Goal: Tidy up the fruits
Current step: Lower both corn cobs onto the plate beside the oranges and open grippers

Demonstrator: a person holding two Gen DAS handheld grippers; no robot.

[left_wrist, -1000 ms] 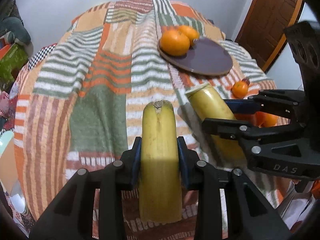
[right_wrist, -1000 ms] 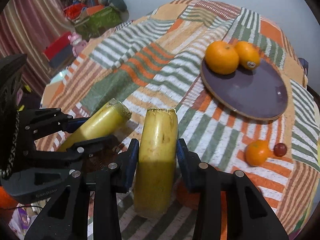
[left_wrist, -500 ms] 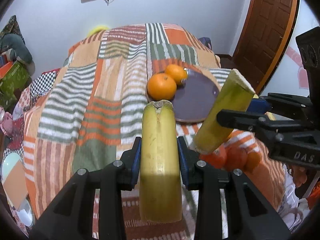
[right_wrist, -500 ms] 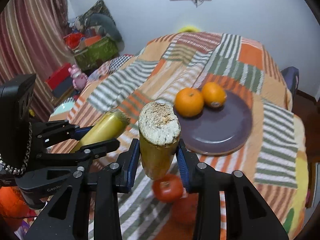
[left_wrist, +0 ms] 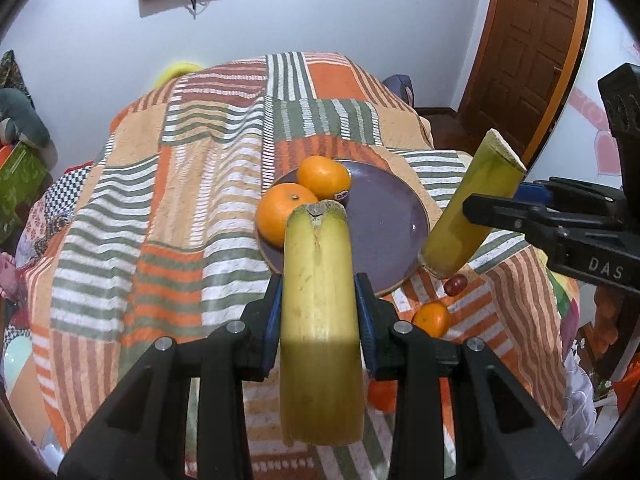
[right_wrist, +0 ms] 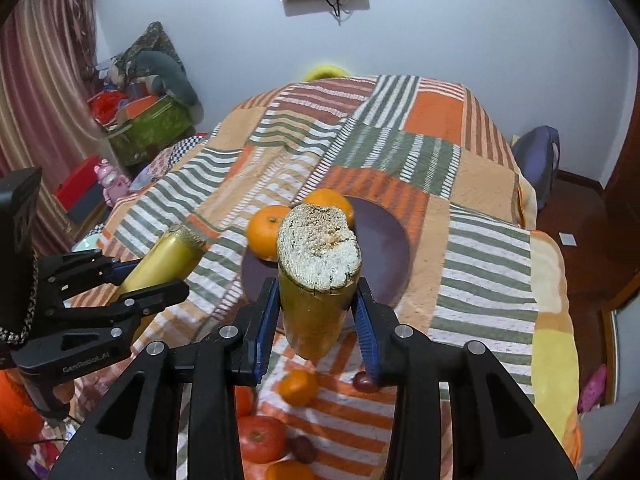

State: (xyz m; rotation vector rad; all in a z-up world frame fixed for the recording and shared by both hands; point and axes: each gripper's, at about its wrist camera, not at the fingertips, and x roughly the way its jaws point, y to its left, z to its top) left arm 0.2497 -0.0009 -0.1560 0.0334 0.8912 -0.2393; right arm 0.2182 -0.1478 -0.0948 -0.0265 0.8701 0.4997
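My left gripper [left_wrist: 318, 312] is shut on a yellow stalk piece [left_wrist: 318, 320], held above the bed in front of the purple plate [left_wrist: 392, 220]. My right gripper [right_wrist: 316, 312] is shut on a second yellow-green stalk piece [right_wrist: 316, 276] with a rough cut end; it also shows at the right of the left wrist view [left_wrist: 468, 212]. Two oranges [left_wrist: 304, 196] lie on the plate's left side. A small orange [left_wrist: 432, 318] and a dark red fruit [left_wrist: 456, 284] lie on the blanket near the plate. A red apple [right_wrist: 260, 438] lies nearer.
The striped patchwork blanket [left_wrist: 180, 200] covers the bed. A brown door [left_wrist: 528, 40] stands at the right. Boxes and toys [right_wrist: 148, 120] are piled by the curtain on the left. A purple bag [right_wrist: 536, 160] sits beyond the bed's far right corner.
Both grippers have risen and tilted up with their stalk pieces, so the plate now sits lower and farther ahead. The right stalk piece now stands more upright.
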